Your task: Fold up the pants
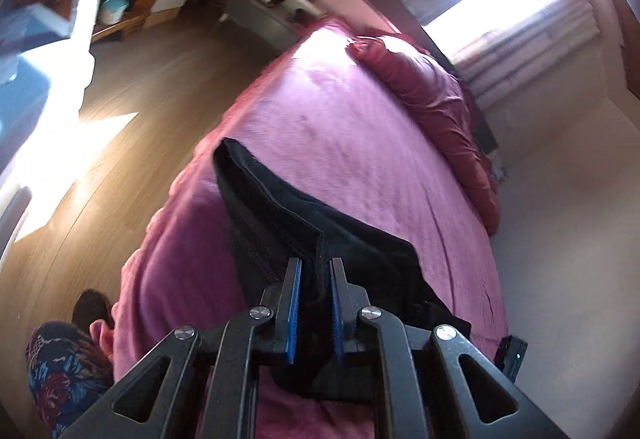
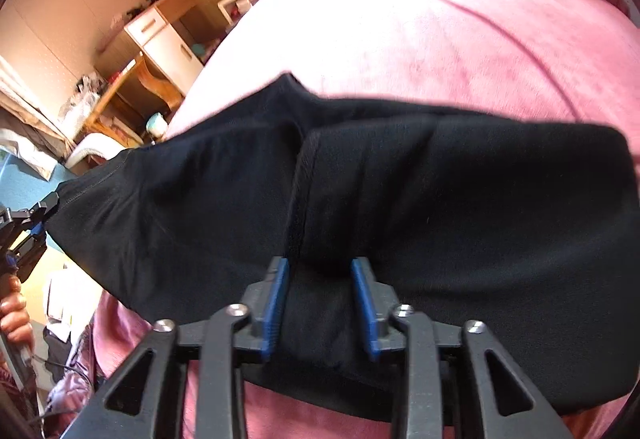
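Observation:
Black pants lie partly folded across a pink bed cover. My left gripper is shut on a lifted edge of the pants, and the cloth stands up between its blue pads. The right wrist view shows that same left gripper at the far left, pulling a corner of the pants off the bed. My right gripper sits low over the near middle of the pants. Its blue pads stand apart with a soft bulge of cloth between them, and they are not pressing on it.
A rolled red quilt runs along the far side of the bed. Wooden floor lies beside the bed, with a wooden desk and a white cabinet beyond. A person's hand holds the left gripper's handle.

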`<state>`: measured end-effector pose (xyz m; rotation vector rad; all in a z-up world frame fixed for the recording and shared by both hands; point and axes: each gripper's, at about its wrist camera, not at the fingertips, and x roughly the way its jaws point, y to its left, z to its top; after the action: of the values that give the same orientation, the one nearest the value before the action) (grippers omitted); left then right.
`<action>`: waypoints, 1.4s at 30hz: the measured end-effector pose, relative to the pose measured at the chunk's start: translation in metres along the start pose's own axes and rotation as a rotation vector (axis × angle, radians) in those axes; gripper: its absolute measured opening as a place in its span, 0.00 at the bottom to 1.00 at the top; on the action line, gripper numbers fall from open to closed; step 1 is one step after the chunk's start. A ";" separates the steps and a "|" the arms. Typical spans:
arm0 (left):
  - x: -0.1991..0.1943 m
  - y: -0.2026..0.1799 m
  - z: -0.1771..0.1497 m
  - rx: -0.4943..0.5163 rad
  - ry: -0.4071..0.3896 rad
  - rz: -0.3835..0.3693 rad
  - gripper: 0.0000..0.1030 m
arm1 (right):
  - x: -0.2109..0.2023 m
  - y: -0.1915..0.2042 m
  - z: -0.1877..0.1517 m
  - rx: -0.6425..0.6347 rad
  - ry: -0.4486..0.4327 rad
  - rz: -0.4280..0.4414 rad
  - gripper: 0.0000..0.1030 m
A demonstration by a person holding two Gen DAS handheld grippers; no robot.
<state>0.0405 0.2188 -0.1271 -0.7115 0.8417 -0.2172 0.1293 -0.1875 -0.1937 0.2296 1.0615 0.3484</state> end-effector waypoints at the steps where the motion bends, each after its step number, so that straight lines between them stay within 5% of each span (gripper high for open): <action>1: 0.003 -0.015 -0.001 0.046 0.013 -0.037 0.12 | -0.007 0.001 0.004 0.000 -0.022 0.024 0.49; 6: 0.030 -0.075 -0.021 0.230 0.129 -0.196 0.12 | -0.025 0.013 0.031 0.011 -0.010 0.296 0.60; 10: 0.049 -0.104 -0.043 0.321 0.216 -0.248 0.12 | -0.023 0.036 0.057 -0.024 0.063 0.526 0.64; 12: 0.056 -0.113 -0.053 0.354 0.250 -0.256 0.12 | -0.018 0.049 0.067 -0.060 0.099 0.568 0.68; 17: 0.066 -0.129 -0.073 0.430 0.309 -0.258 0.12 | 0.008 0.080 0.082 -0.202 0.196 0.472 0.65; 19: 0.066 -0.133 -0.077 0.453 0.319 -0.259 0.12 | 0.022 0.088 0.083 -0.246 0.227 0.410 0.47; 21: 0.065 -0.136 -0.079 0.480 0.323 -0.246 0.12 | 0.032 0.090 0.081 -0.277 0.240 0.327 0.14; 23: 0.061 -0.139 -0.077 0.514 0.324 -0.239 0.13 | 0.032 0.081 0.084 -0.251 0.240 0.322 0.13; 25: 0.051 -0.138 -0.067 0.499 0.343 -0.315 0.13 | 0.023 0.073 0.085 -0.216 0.216 0.339 0.12; 29: 0.017 -0.111 -0.022 0.334 0.266 -0.487 0.18 | -0.008 0.059 0.088 -0.174 0.161 0.366 0.12; 34: 0.011 -0.079 0.011 0.249 0.171 -0.356 0.19 | -0.050 0.036 0.086 -0.130 0.091 0.383 0.12; 42: 0.061 -0.085 -0.005 0.305 0.277 -0.260 0.19 | -0.100 -0.040 0.068 0.022 0.007 0.328 0.12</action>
<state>0.0847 0.1253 -0.1107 -0.5069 0.9518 -0.6759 0.1522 -0.2646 -0.0946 0.4248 1.0353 0.6329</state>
